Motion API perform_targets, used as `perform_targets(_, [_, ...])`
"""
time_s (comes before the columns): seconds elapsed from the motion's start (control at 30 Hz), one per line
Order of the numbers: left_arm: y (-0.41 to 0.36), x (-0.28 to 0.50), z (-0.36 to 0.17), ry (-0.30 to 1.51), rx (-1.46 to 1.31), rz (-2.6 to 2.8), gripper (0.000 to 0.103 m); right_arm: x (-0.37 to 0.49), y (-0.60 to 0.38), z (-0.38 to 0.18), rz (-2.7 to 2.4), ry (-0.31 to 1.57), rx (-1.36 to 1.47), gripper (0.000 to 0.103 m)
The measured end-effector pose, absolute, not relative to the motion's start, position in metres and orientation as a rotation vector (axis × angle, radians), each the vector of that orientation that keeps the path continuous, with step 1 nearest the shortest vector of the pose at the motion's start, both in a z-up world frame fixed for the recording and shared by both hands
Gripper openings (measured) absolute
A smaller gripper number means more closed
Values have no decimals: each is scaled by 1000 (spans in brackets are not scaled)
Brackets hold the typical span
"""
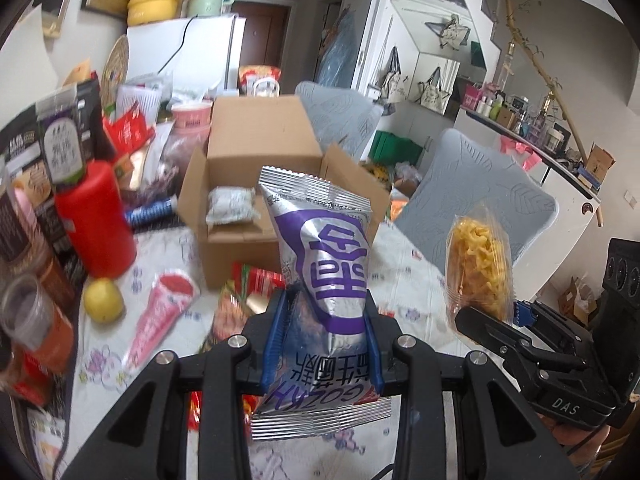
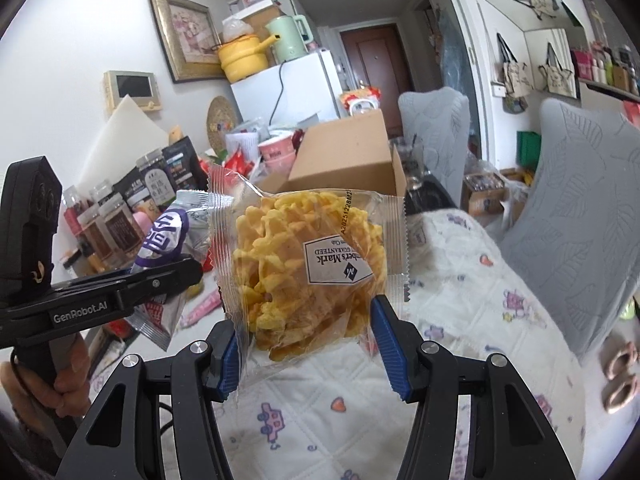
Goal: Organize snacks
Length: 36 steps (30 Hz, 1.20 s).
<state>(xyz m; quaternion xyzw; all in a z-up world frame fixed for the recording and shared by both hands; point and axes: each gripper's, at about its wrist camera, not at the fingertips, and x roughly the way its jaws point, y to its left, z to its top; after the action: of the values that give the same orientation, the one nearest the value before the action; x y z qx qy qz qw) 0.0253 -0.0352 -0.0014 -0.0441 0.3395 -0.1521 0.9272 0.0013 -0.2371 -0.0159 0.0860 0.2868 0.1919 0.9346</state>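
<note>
Foil, silver with purple print, crinkles where the left tool (image 1: 326,344) pinches a snack pouch (image 1: 320,264) upright; ahead sits an open cardboard box (image 1: 256,168) on the quilted tabletop (image 1: 404,280). In the right view, the right tool (image 2: 308,340) clamps a clear packet (image 2: 308,256) of ridged yellow crisps, left tool (image 2: 176,272) alongside.

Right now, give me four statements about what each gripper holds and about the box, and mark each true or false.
1. The left gripper is shut on a silver and purple snack packet. True.
2. The right gripper holds a red bottle. False: it holds a clear packet of yellow crisps.
3. The cardboard box is open with a pale packet inside. True.
4. Both held packets lie flat on the tablecloth. False: they are held above it.
</note>
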Motion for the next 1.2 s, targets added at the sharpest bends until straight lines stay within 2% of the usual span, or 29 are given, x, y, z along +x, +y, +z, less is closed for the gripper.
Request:
perform_targets(0.47, [-39, 87, 40, 584, -55, -320, 34, 62, -229, 22, 447, 507, 150, 57])
perform_targets(1.2, [-36, 202, 57, 532, -13, -295, 34, 181, -216, 37, 438, 466, 97, 57])
